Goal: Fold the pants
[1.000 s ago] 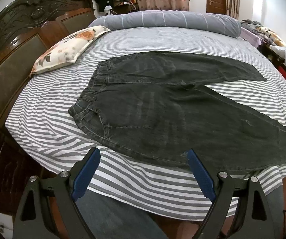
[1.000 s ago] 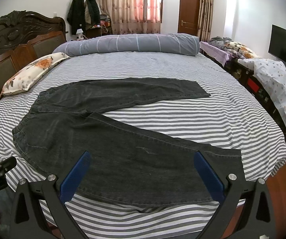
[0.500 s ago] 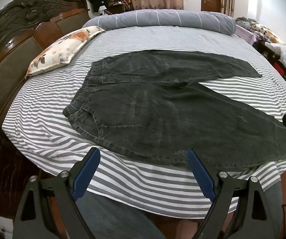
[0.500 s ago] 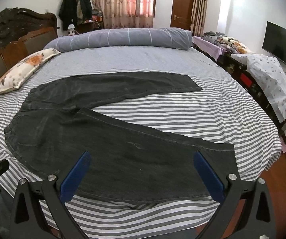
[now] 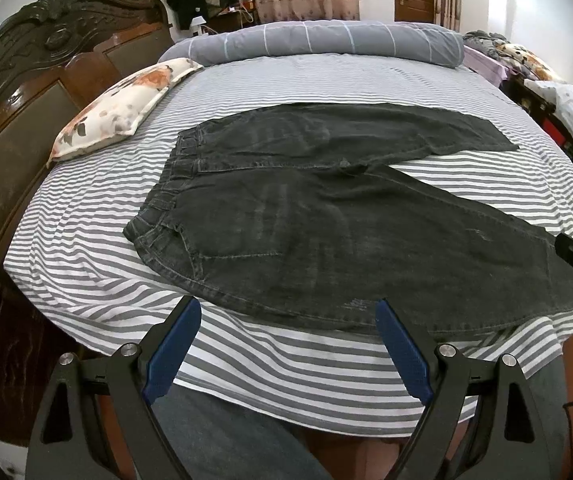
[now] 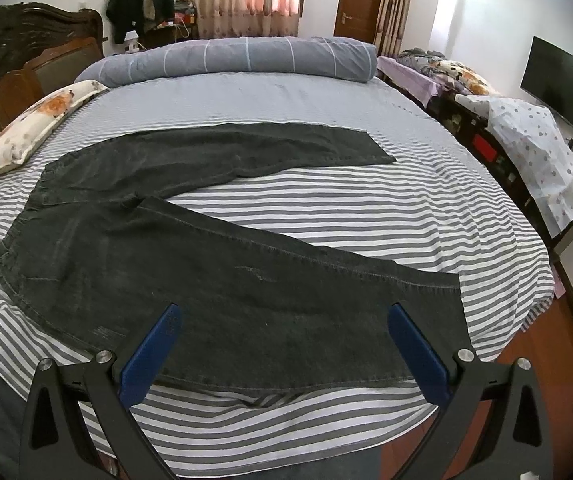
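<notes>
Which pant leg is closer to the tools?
The near leg, the one reaching the bed's front edge by the right tool. The far leg lies farther back, toward the long grey pillow.

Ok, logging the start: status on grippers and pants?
Left gripper open, right gripper open, both empty. Pants flat on bed, legs spread, unfolded. Nothing in the way.

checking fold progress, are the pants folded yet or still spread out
Spread out, unfolded. The black pants lie flat on the striped bed sheet, both legs splayed apart in a V with sheet showing between them; no layer is doubled over.
</notes>
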### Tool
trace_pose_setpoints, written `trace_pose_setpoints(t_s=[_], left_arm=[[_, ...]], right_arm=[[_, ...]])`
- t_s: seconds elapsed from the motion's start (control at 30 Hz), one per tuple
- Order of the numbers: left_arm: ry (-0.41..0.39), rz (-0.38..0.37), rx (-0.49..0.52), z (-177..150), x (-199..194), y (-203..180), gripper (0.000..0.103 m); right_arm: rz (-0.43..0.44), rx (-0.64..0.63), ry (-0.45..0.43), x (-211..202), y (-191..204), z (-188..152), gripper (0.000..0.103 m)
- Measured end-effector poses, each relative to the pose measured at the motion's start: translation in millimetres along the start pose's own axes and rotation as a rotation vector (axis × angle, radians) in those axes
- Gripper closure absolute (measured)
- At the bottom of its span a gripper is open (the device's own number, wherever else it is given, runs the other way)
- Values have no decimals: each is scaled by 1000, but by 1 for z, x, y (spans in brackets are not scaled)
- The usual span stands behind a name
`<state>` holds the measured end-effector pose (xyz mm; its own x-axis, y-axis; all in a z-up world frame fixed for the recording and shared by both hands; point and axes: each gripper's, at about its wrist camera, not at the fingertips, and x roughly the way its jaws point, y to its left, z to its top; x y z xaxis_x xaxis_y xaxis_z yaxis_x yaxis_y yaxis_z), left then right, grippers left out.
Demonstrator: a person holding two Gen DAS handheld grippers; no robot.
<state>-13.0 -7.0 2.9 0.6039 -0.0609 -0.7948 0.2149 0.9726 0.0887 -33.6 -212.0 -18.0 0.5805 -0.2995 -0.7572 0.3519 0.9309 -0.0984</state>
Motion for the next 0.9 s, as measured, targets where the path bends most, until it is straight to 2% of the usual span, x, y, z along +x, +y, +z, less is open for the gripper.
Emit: trace_pose_setpoints(t_s=[0.63, 0.9], left_arm=[[8, -1, 4, -1, 0, -1, 14], [22, -28, -19, 7, 12, 15, 14]], right_arm=[[6, -22, 18, 3, 4, -2, 0], [95, 10, -14, 1, 2, -2, 0]])
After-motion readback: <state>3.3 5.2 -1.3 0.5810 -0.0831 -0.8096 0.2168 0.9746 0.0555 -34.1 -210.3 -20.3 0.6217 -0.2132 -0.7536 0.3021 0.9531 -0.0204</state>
